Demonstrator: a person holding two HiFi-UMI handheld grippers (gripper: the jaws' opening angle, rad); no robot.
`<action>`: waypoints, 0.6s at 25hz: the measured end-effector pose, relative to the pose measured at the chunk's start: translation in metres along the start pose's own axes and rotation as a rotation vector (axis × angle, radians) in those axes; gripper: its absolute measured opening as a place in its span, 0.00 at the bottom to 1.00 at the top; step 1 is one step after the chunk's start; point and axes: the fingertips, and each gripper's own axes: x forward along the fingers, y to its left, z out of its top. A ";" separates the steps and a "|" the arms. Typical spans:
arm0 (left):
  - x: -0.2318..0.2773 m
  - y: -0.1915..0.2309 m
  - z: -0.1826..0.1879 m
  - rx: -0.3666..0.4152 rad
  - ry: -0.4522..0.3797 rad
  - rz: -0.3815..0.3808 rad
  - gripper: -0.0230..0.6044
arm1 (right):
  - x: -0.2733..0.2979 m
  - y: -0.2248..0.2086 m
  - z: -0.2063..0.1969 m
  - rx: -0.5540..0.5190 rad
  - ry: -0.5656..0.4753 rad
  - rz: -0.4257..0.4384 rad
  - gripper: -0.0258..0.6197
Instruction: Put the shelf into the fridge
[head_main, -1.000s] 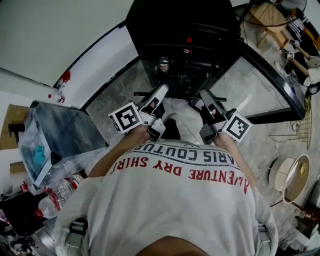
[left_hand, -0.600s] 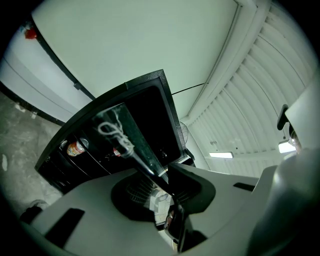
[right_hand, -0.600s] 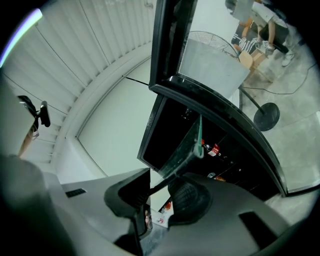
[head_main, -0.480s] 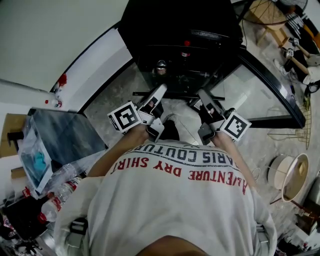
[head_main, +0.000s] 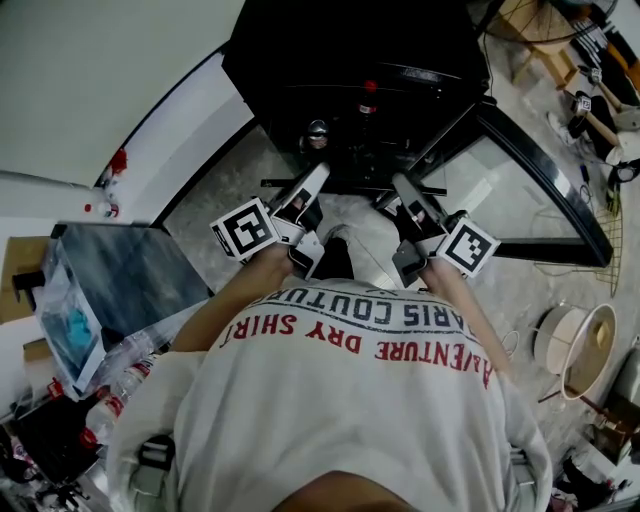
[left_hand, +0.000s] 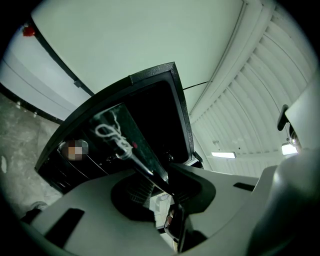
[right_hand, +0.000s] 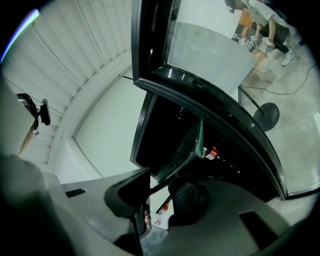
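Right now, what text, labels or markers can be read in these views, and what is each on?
"ARIS COUTUR": white shirt, dark print, upside down in the head view, ends lost in folds.
"ENTURE DRY SHIRT": same shirt, red print, first letters unclear.
Cubes on the left gripper and right gripper: square codes only, no words.
Red bottle label: too small to read.
Shelf: no print visible.
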 end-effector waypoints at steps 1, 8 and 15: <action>0.005 0.002 0.003 0.002 0.000 -0.003 0.18 | 0.004 -0.005 0.002 0.005 0.003 -0.004 0.21; 0.018 0.010 0.009 -0.003 0.005 -0.003 0.18 | 0.013 -0.016 0.008 0.011 0.002 -0.009 0.21; 0.025 0.019 0.018 -0.009 0.009 0.006 0.18 | 0.025 -0.024 0.010 0.018 0.005 -0.012 0.21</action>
